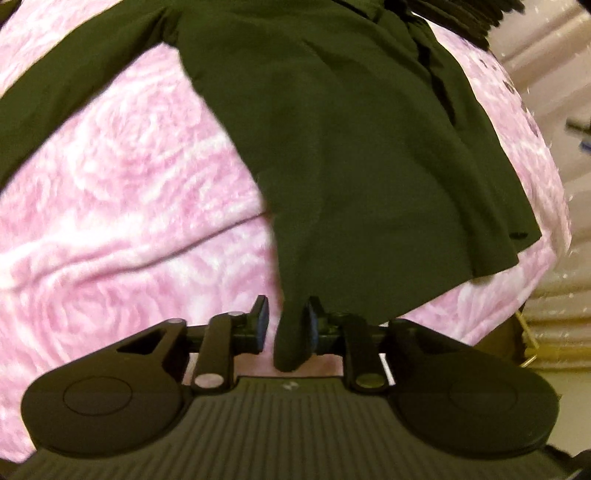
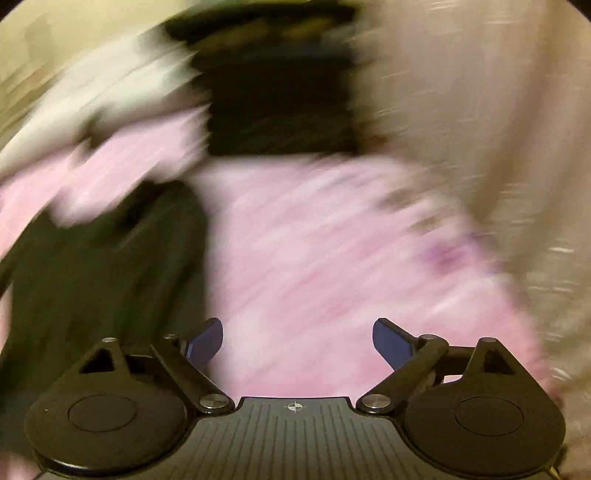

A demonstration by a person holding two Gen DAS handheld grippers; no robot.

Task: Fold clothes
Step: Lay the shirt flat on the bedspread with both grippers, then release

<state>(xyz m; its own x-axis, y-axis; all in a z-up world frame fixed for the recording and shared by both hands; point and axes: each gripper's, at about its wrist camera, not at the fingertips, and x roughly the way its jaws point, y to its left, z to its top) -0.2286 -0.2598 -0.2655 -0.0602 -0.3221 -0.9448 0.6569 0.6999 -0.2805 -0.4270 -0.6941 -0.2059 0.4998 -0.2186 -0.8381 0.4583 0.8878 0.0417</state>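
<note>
A dark olive garment (image 1: pixel 332 147) lies spread on a pink rose-patterned blanket (image 1: pixel 110 184), with one sleeve (image 1: pixel 74 85) stretching to the upper left. A bunched corner of it runs between the fingers of my left gripper (image 1: pixel 287 325). The cloth rests against the right pad (image 1: pixel 313 326), and a narrow gap shows at the left pad (image 1: pixel 263 321), so the jaws stand slightly apart around it. The right wrist view is badly blurred. There my right gripper (image 2: pixel 297 343) stands wide open over the blanket (image 2: pixel 314 258) with nothing between its fingers, and the garment (image 2: pixel 92 277) lies to its left.
A pile of dark folded clothes (image 1: pixel 461 14) sits at the blanket's far right end and shows as a dark block (image 2: pixel 277 110) in the right wrist view. Beige fabric (image 2: pixel 480 129) fills the right side. The blanket's edge (image 1: pixel 554 206) drops off at the right.
</note>
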